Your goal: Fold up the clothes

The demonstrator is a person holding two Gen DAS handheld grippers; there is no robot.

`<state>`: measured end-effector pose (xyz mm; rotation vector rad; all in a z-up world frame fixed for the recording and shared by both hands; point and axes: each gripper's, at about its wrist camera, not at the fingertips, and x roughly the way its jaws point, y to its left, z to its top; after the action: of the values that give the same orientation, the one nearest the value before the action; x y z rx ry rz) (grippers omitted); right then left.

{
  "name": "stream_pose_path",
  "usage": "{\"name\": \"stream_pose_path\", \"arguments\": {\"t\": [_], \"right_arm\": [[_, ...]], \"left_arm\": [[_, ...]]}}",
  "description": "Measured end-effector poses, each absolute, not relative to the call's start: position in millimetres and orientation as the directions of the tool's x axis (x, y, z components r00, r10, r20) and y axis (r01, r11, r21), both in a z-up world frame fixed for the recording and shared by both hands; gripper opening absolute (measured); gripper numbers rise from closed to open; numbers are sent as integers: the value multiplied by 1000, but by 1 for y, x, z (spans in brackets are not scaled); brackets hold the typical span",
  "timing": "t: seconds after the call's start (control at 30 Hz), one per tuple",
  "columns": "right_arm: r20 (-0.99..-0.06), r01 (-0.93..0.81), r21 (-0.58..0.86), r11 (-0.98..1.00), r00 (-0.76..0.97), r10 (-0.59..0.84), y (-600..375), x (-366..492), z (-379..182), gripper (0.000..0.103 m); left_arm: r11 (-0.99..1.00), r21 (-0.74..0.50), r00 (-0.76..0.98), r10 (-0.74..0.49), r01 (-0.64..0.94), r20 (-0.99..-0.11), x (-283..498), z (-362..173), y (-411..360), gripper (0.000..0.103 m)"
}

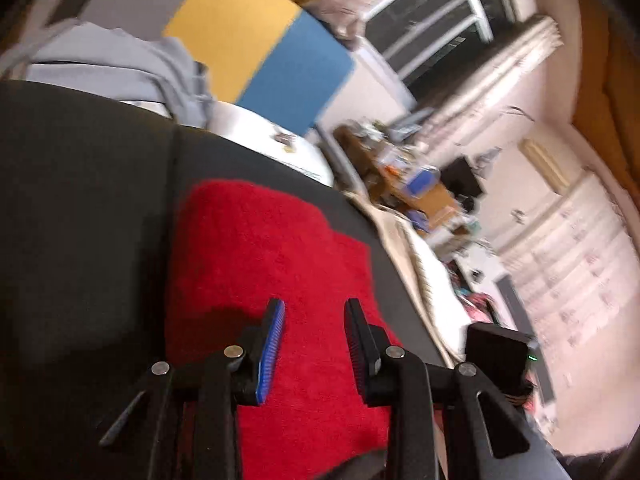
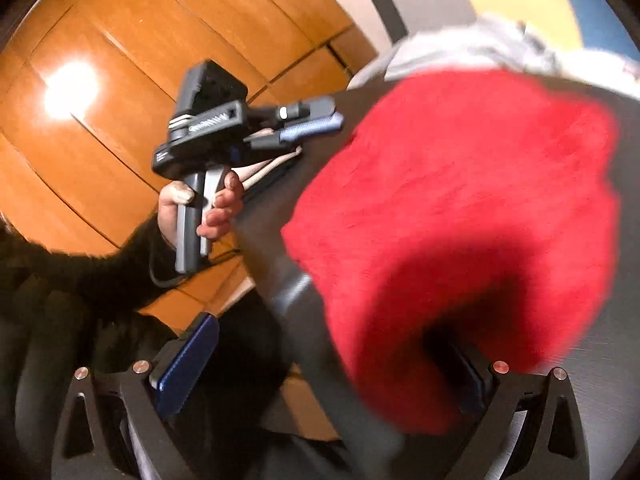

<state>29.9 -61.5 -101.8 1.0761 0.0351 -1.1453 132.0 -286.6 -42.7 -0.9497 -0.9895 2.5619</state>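
Observation:
A red fleecy cloth (image 1: 272,264) lies flat on a dark-covered surface (image 1: 80,200). My left gripper (image 1: 314,312) hovers over its near part, open, with a narrow gap and nothing between the blue pads. In the right wrist view the red cloth (image 2: 480,208) is blurred and bunched, and its near edge drapes over the right-hand finger of my right gripper (image 2: 324,332). That gripper's jaws stand wide open, and its left finger (image 2: 188,364) is bare. A hand (image 2: 216,208) holds the left gripper (image 2: 332,114) beside the cloth's far left edge.
A grey garment (image 1: 120,64) is heaped at the far end of the dark surface, also blurred as the grey garment (image 2: 480,44). Behind it are a white round table (image 1: 272,140) and a yellow-and-blue board (image 1: 260,48). Wooden floor (image 2: 120,80) lies left of the surface's edge.

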Motion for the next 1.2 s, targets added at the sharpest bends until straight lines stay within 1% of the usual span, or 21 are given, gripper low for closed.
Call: {"name": "stream_pose_path", "arguments": {"t": [0.03, 0.07, 0.13, 0.17, 0.2, 0.23, 0.27, 0.3, 0.4, 0.43, 0.5, 0.57, 0.63, 0.7, 0.77, 0.9, 1.03, 1.07, 1.13, 1.17, 1.2], "right_arm": [[-466, 693, 720, 38, 523, -714, -69, 36, -106, 103], [-431, 660, 748, 63, 556, -710, -73, 43, -109, 103], [-439, 656, 753, 56, 564, -700, -66, 53, -117, 103], [-477, 664, 747, 5, 543, -691, -57, 54, -126, 103], [-511, 670, 741, -43, 521, -683, -48, 55, -135, 98], [-534, 672, 735, -88, 494, -686, -37, 53, -141, 90], [-549, 673, 728, -130, 459, -699, -26, 50, -144, 76], [-556, 669, 725, -162, 430, -712, -17, 48, -145, 74], [-552, 657, 724, -211, 367, -749, 2, 46, -140, 76], [-551, 656, 721, -223, 348, -759, 8, 46, -137, 77], [-553, 672, 700, -242, 295, -780, 12, 46, -125, 89], [-531, 683, 683, -260, 220, -818, 17, 40, -108, 93], [-501, 673, 675, -301, 120, -857, 23, 26, -96, 102], [-479, 655, 675, -340, 38, -877, 25, 12, -92, 103], [-488, 609, 686, -398, -22, -873, 18, -6, -95, 103], [-538, 478, 729, -490, -43, -842, -3, -39, -117, 103], [-547, 449, 726, -521, -82, -833, -20, -57, -126, 103], [-546, 451, 721, -526, -97, -832, -25, -58, -125, 102], [-554, 478, 700, -531, -107, -826, -38, -58, -122, 91], [-582, 495, 671, -552, -109, -806, -45, -58, -123, 77], [-629, 505, 628, -593, -120, -768, -50, -58, -126, 60]], "left_arm": [[-743, -669, -748, 457, -24, -482, 126, -43, -279, 30], [-767, -640, -724, 459, -31, -515, 124, -49, -273, 30], [-805, -592, -669, 463, -43, -581, 123, -62, -261, 30], [-808, -586, -636, 484, -61, -601, 125, -73, -256, 29], [-815, -574, -620, 494, -84, -610, 129, -80, -251, 29], [-820, -562, -603, 503, -107, -619, 133, -88, -246, 27], [-824, -551, -588, 511, -129, -627, 138, -96, -241, 24], [-818, -556, -593, 522, -145, -613, 143, -99, -240, 24], [-782, -608, -612, 551, -140, -568, 148, -99, -243, 24], [-770, -624, -617, 558, -136, -555, 149, -99, -245, 26], [-748, -649, -634, 570, -137, -523, 150, -92, -251, 28], [-750, -646, -656, 562, -146, -504, 149, -85, -254, 30], [-758, -632, -676, 550, -160, -489, 146, -77, -255, 30], [-762, -628, -677, 546, -157, -494, 142, -76, -253, 30], [-768, -623, -676, 540, -151, -501, 140, -78, -249, 30], [-785, -599, -679, 526, -157, -512, 143, -79, -242, 31], [-788, -595, -683, 522, -158, -511, 151, -81, -245, 31], [-783, -602, -685, 525, -157, -505, 152, -82, -245, 33], [-772, -617, -689, 532, -155, -492, 153, -84, -247, 35], [-766, -624, -691, 534, -153, -486, 153, -85, -248, 35], [-766, -626, -691, 533, -149, -488, 153, -86, -247, 35]]}}
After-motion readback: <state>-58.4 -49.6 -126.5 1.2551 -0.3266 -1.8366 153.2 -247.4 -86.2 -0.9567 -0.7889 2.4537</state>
